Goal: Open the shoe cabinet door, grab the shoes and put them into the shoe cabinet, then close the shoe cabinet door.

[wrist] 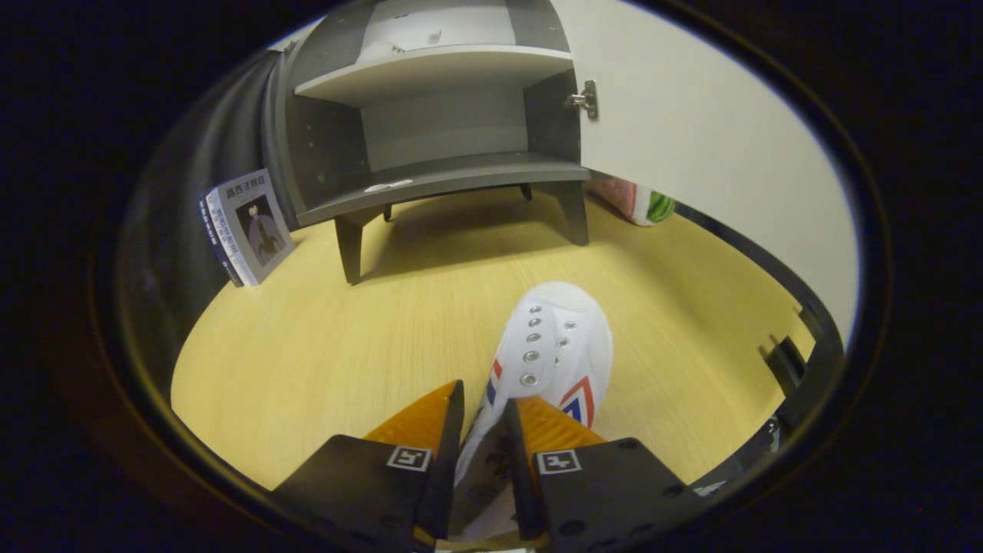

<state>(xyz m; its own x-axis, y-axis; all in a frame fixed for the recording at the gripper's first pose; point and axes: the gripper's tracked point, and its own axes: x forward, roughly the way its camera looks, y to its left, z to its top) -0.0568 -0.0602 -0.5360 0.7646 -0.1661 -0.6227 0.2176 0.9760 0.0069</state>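
A white shoe with metal eyelets and red-and-blue side stripes points away from me toward the cabinet. My gripper is shut on the shoe, its orange fingers pressing the side wall near the shoe's opening. The grey shoe cabinet stands beyond on short legs, with its white door swung open to the right. Its lower shelf is bare; something white lies on the upper shelf.
A book leans against the black wall left of the cabinet. A watermelon-patterned item lies behind the open door. Light wooden tabletop stretches between the shoe and the cabinet. A black fixture sits at the table's right edge.
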